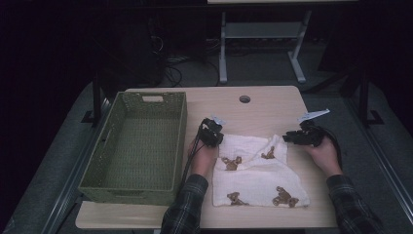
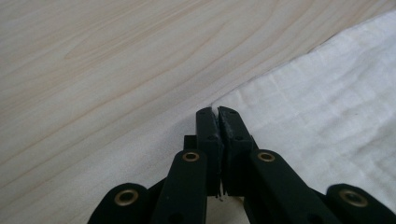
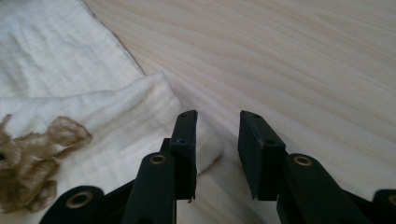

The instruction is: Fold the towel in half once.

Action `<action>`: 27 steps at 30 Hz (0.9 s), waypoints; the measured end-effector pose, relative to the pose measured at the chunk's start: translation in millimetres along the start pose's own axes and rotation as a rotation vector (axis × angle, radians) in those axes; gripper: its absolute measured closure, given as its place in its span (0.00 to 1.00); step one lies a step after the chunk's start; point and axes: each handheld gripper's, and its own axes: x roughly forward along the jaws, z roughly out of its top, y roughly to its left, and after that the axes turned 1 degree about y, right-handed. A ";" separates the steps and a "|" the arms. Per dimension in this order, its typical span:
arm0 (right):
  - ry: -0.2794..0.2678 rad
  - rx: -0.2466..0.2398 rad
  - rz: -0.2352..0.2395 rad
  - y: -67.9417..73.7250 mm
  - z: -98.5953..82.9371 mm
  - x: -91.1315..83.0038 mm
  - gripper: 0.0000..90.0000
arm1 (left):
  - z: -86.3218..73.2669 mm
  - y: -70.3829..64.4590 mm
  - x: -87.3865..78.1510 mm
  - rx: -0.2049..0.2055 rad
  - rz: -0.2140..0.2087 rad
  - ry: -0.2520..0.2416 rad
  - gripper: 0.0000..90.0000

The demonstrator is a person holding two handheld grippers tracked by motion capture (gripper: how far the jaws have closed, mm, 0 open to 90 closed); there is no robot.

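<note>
A white cloth (image 1: 263,181) printed with brown teddy bears (image 1: 232,163) lies partly folded on the wooden table (image 1: 272,105). My left gripper (image 1: 213,132) is at the cloth's far left corner. In the left gripper view that gripper (image 2: 218,114) is shut, and the corner of the cloth (image 2: 327,107) sits pinched at its tips. My right gripper (image 1: 288,138) is at the far right corner. It stands open (image 3: 217,126), low over the table, and the folded edge of the cloth (image 3: 60,60) reaches between the jaws. A bear print (image 3: 37,154) shows at the left.
A green woven basket (image 1: 139,151) stands on the left part of the table, close to my left hand. A round cable hole (image 1: 245,99) is near the far edge. Beyond the table are a dark floor, cables and a desk frame (image 1: 223,48).
</note>
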 end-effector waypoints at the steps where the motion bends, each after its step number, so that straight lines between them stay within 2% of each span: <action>1: 0.007 -0.006 0.008 0.1 -0.2 1.8 0.76 | -0.4 1.1 0.0 -0.002 -0.005 -0.004 0.97; 7: 0.016 -0.033 0.029 3.0 -0.6 5.2 0.95 | -0.8 3.5 -0.3 -0.028 -0.019 0.001 0.97; 10: 0.002 -0.036 0.019 1.7 0.8 2.4 0.96 | -1.4 9.2 0.5 -0.098 -0.043 -0.010 0.98; 13: -0.026 -0.037 0.003 -1.3 6.4 -4.7 0.96 | 0.0 13.3 0.9 -0.105 -0.017 -0.006 0.98; 18: -0.033 -0.044 -0.032 -11.1 23.3 -8.9 0.96 | 4.3 20.3 0.9 -0.112 0.032 -0.021 0.98; 22: -0.034 -0.046 -0.049 -19.5 34.4 -4.6 0.96 | 9.1 27.6 1.5 -0.117 0.060 -0.034 0.98; 25: -0.026 -0.050 -0.054 -25.6 40.3 1.9 0.96 | 11.8 33.4 4.0 -0.135 0.070 -0.056 0.98; 27: -0.028 -0.035 -0.051 -29.3 41.7 6.3 0.96 | 13.2 36.1 6.0 -0.143 0.069 -0.054 0.97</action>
